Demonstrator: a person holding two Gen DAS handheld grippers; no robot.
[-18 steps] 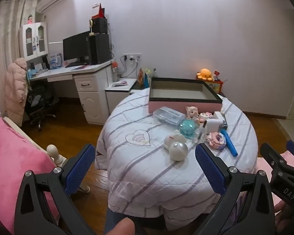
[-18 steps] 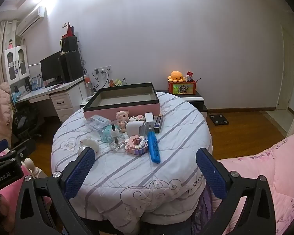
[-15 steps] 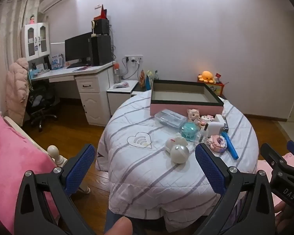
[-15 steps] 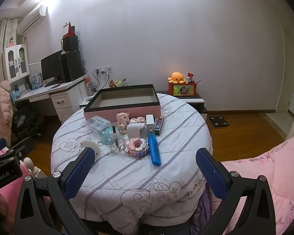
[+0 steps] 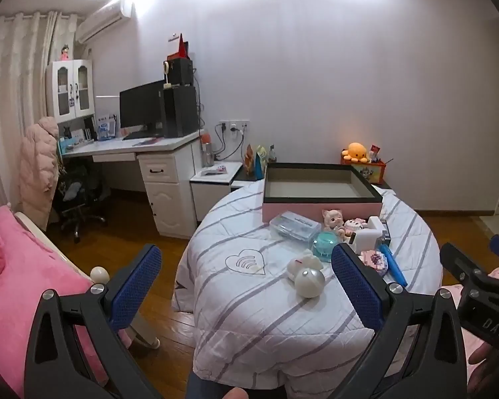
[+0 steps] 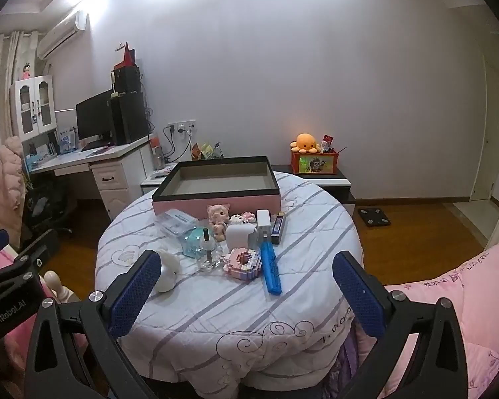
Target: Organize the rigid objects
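A round table (image 6: 216,302) under a white striped cloth carries a cluster of small objects in front of an empty pink box with a black rim (image 6: 216,193). Among them are a clear case (image 6: 178,221), a teal dome (image 6: 193,242), a small glass bottle (image 6: 207,252), a pink figurine (image 6: 219,221), a white block (image 6: 239,237), a pink brick model (image 6: 243,263), a blue bar (image 6: 270,266) and a white rabbit-shaped toy (image 5: 304,271). My left gripper (image 5: 246,292) and right gripper (image 6: 246,292) both stand wide open short of the table, holding nothing.
A pink bed (image 5: 13,286) lies at the left and pink bedding (image 6: 449,302) at the right. A white desk with a monitor (image 5: 139,109) and a chair stands at the back left. Behind the table, a low cabinet bears an orange plush (image 6: 304,143). The floor is wood.
Both views have tilted and drawn back a little, so the table sits lower and slightly smaller in frame. Nothing on the table has moved, and both grippers stay open.
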